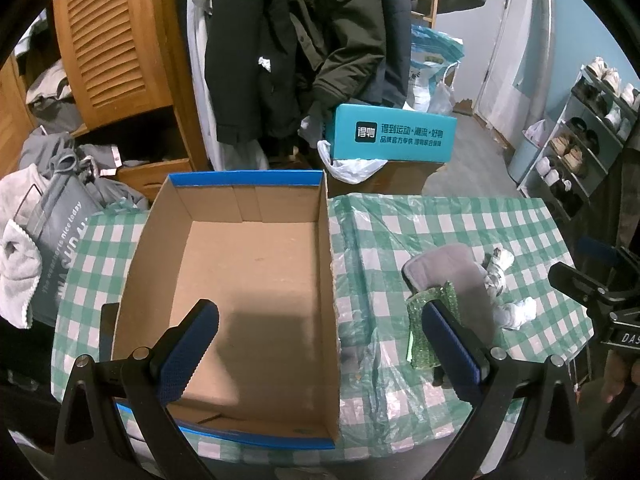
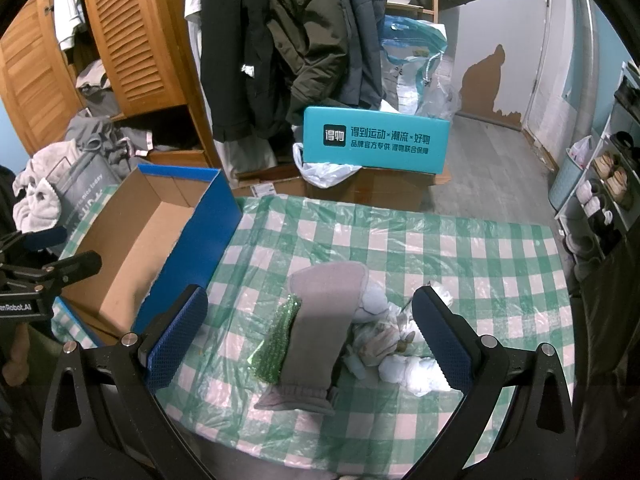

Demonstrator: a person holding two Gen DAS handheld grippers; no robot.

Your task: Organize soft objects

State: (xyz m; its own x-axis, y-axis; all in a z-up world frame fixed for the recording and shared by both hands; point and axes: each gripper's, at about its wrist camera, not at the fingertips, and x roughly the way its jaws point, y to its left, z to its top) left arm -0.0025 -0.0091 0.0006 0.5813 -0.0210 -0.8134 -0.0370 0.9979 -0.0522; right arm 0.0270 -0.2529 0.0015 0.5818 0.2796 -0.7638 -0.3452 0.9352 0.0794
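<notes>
So in the left wrist view, the left gripper [image 1: 320, 344] hung wide apart over the cardboard box [image 1: 256, 280], frame centre. Right wrist view: right gripper [image 2: 310, 336] spread apart too, grey sock [image 2: 324, 320], green sponge [image 2: 276, 344] and maybe white socks [image 2: 408, 364] lower centre.

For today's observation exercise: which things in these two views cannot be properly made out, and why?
- White bundles: right wrist view, crumpled and partly behind the grey sock; what they are is unclear.
- Green sequined piece: left wrist view, partly covered by the left gripper finger.
- Cardboard box: near corner hidden by that gripper.
</notes>
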